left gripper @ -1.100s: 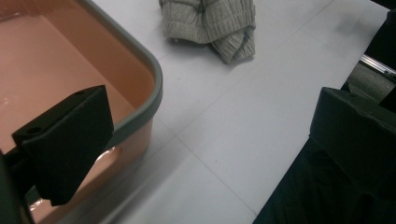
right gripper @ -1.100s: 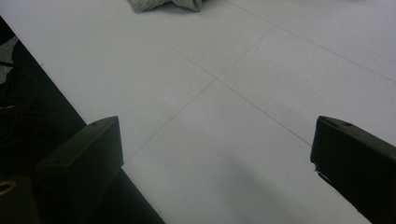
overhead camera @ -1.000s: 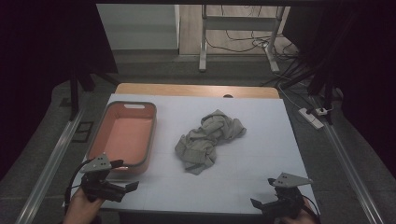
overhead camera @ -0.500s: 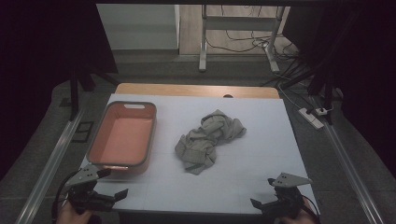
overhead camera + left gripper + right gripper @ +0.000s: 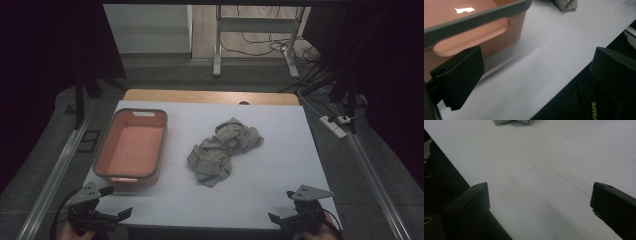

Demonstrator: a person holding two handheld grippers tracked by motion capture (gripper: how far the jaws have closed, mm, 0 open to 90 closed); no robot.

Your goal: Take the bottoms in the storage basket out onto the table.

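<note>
The left claw (image 5: pixel 107 216) sits at the near left corner of the white table (image 5: pixel 280 190), its two black jaws spread wide with nothing between them. In the left gripper view one jaw lies just in front of the salmon-pink plastic tub (image 5: pixel 474 27) with its grey rim, close to the cut-out handle but not touching it. The right claw (image 5: pixel 285 220) rests at the near right corner, jaws likewise wide apart and holding nothing, over bare table.

Between them, near the middle of the table and well apart from both claws, lies a crumpled grey-green cloth (image 5: pixel 222 150), bunched into folds and ridges. Its near edge shows at the top of the right gripper view (image 5: pixel 512 122). The tub stands just to its left, apart from it.

The cloth looks soft, light and limp. It would likely sag and drape when lifted, and trail rather than keep its shape. It should not slip from padded jaws, nor break. A raised fold or ridge on top of the heap seems the best place to pinch, since a flat edge lying on the table would be harder to get a jaw under.
</note>
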